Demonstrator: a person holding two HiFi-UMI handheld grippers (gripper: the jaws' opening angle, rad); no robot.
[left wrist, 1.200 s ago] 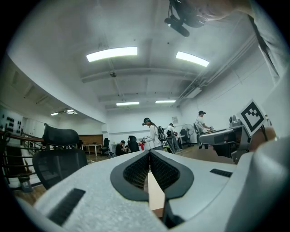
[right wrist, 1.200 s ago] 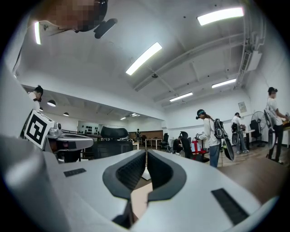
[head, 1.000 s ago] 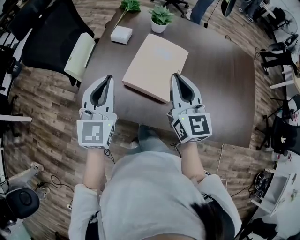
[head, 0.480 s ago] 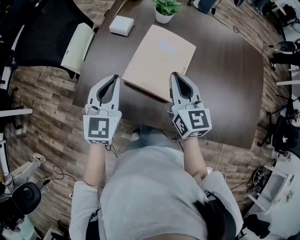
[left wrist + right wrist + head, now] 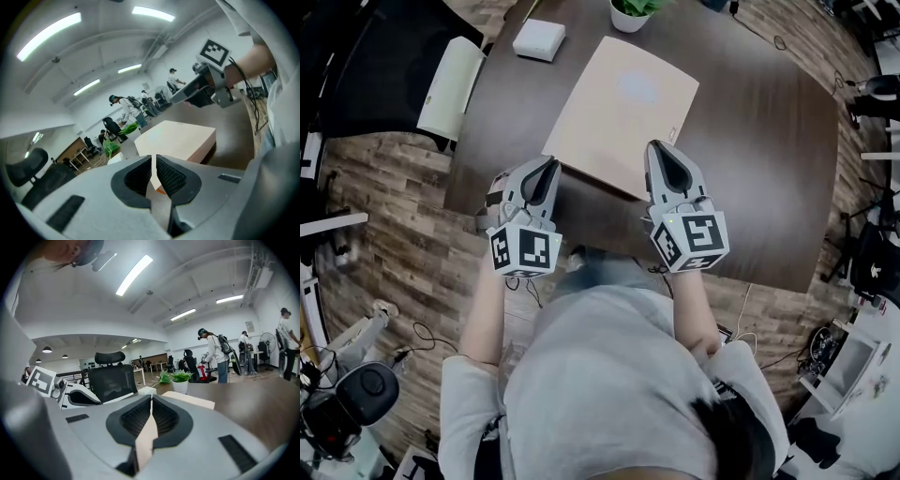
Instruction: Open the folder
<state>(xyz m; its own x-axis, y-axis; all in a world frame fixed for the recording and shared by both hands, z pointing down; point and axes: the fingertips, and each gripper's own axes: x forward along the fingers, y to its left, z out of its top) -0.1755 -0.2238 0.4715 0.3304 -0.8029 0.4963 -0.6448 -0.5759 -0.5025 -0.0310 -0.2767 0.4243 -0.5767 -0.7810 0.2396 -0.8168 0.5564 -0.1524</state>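
Note:
A closed beige folder (image 5: 623,98) lies flat on the dark brown table (image 5: 769,159), also seen as a pale slab in the left gripper view (image 5: 180,138) and edge-on in the right gripper view (image 5: 190,399). My left gripper (image 5: 551,169) is shut and empty, tilted, its tip just short of the folder's near left corner (image 5: 153,157). My right gripper (image 5: 661,150) is shut with nothing held, its tip over the folder's near right edge (image 5: 151,399). Each gripper shows in the other's view: the right one (image 5: 197,89), the left one (image 5: 79,397).
A small white box (image 5: 539,39) and a potted plant (image 5: 633,11) stand at the table's far end beyond the folder. A black office chair (image 5: 394,66) with a pale cushion (image 5: 450,89) stands left of the table. People move about in the background (image 5: 213,352).
Both grippers have sunk toward the table's near edge. The left one has rolled and swung its tip in toward the folder's near left corner; the right one has shifted only a little.

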